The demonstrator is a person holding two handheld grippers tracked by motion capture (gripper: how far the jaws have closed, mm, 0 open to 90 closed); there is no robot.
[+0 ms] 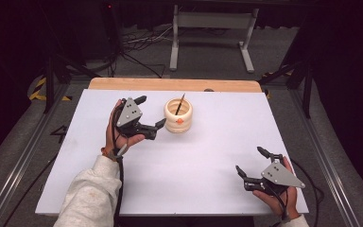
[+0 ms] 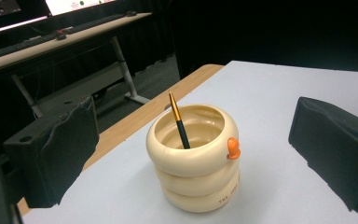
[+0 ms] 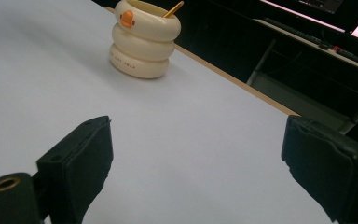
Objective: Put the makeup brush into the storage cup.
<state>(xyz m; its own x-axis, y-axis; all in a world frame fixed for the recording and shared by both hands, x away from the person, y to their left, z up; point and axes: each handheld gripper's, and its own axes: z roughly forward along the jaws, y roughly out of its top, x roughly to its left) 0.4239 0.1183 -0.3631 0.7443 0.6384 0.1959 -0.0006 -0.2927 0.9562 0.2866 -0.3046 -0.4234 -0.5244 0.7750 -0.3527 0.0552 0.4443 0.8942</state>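
Observation:
A cream ringed pen holder (image 1: 178, 116) with a small orange beak stands upright on the white table (image 1: 194, 156), toward the back middle. A black pen with a gold top (image 1: 180, 104) leans inside it. My left gripper (image 1: 150, 112) is just left of the holder, open, jaws apart and empty. In the left gripper view the holder (image 2: 195, 158) and the pen (image 2: 179, 121) sit between and beyond the jaws. My right gripper (image 1: 250, 161) rests open near the front right of the table, far from the holder (image 3: 143, 39).
A wooden strip (image 1: 170, 84) runs along the table's far edge. Beyond it stand a white desk frame (image 1: 212, 35) and floor cables (image 1: 137, 52). A desk with keyboards (image 2: 51, 39) appears in the left gripper view. Bare white surface lies between the grippers.

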